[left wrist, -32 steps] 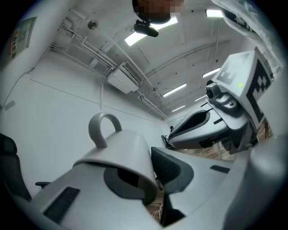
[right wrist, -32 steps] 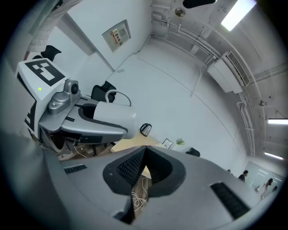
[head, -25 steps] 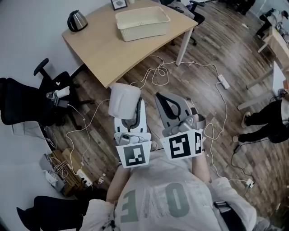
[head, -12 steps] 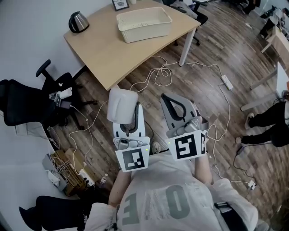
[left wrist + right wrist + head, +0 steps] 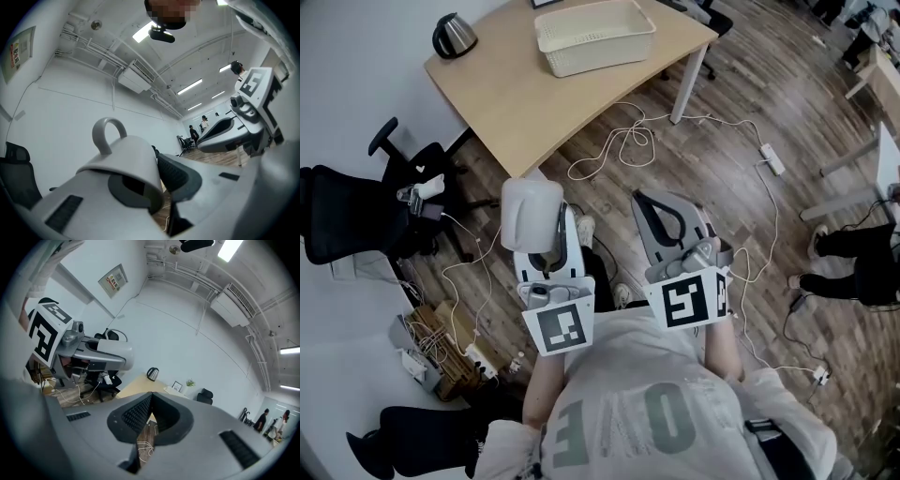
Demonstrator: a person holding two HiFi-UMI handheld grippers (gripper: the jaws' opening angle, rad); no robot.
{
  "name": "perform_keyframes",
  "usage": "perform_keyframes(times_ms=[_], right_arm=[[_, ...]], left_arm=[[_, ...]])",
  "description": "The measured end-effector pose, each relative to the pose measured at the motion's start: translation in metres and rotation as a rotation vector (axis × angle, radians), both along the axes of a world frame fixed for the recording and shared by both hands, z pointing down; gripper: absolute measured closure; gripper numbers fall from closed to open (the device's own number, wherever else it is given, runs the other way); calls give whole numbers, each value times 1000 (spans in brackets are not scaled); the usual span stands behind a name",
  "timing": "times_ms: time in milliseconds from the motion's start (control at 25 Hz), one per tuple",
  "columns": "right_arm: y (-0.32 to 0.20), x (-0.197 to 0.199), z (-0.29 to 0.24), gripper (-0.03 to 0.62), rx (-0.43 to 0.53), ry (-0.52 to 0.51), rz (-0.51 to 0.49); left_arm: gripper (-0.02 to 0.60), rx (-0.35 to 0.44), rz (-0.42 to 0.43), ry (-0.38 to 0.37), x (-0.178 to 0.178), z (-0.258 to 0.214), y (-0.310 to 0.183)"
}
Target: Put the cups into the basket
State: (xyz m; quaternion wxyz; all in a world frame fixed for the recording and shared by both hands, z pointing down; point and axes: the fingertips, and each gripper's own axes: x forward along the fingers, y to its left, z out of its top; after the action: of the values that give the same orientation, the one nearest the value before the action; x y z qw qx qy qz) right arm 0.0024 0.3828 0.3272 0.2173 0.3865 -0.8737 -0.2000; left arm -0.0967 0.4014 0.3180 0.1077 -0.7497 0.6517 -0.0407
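Observation:
My left gripper (image 5: 536, 225) is shut on the rim of a white cup (image 5: 529, 212), carried mouth-down above the wooden floor; in the left gripper view the cup (image 5: 123, 159) shows its handle on top. My right gripper (image 5: 667, 211) is shut with nothing between its jaws, and its pads (image 5: 140, 416) meet. The cream basket (image 5: 593, 35) stands on the light wooden table (image 5: 525, 89) at the top of the head view, well ahead of both grippers. No other cup is in view.
A black kettle (image 5: 454, 35) sits on the table's left corner. White cables (image 5: 623, 150) and a power strip (image 5: 772, 159) lie on the floor between me and the table. Black office chairs (image 5: 356, 211) stand left; a seated person's legs (image 5: 853, 262) are at the right.
Both grippers have shifted slightly left and toward the table with the cup still held. The table and basket sit a little higher in the head view.

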Motion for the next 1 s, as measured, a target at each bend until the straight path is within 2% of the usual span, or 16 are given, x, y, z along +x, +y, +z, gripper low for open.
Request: perform_keyframes(times_ms=[80, 160, 240, 440, 640, 800, 920, 1000], right_arm=[[-8, 2, 2, 595, -9, -9, 14], [-17, 1, 6, 595, -21, -9, 18], [-28, -5, 9, 595, -23, 3, 8], [-69, -15, 8, 595, -12, 17, 16], [-121, -21, 2, 595, -13, 20, 34], [-165, -29, -2, 595, -25, 4, 35], [-205, -33, -1, 595, -30, -5, 37], [-236, -38, -2, 595, -29, -2, 43]], left_arm=[[518, -5, 17, -35, 3, 1, -10], [518, -9, 40, -105, 3, 2, -20], [518, -5, 46, -130, -1, 2, -32], [518, 3, 57, -122, -7, 3, -75], [518, 22, 46, -18, -16, -6, -128], [518, 42, 33, 16, -27, -17, -174], [518, 57, 35, 1, -32, -21, -214], [518, 54, 47, -38, -35, -23, -242]])
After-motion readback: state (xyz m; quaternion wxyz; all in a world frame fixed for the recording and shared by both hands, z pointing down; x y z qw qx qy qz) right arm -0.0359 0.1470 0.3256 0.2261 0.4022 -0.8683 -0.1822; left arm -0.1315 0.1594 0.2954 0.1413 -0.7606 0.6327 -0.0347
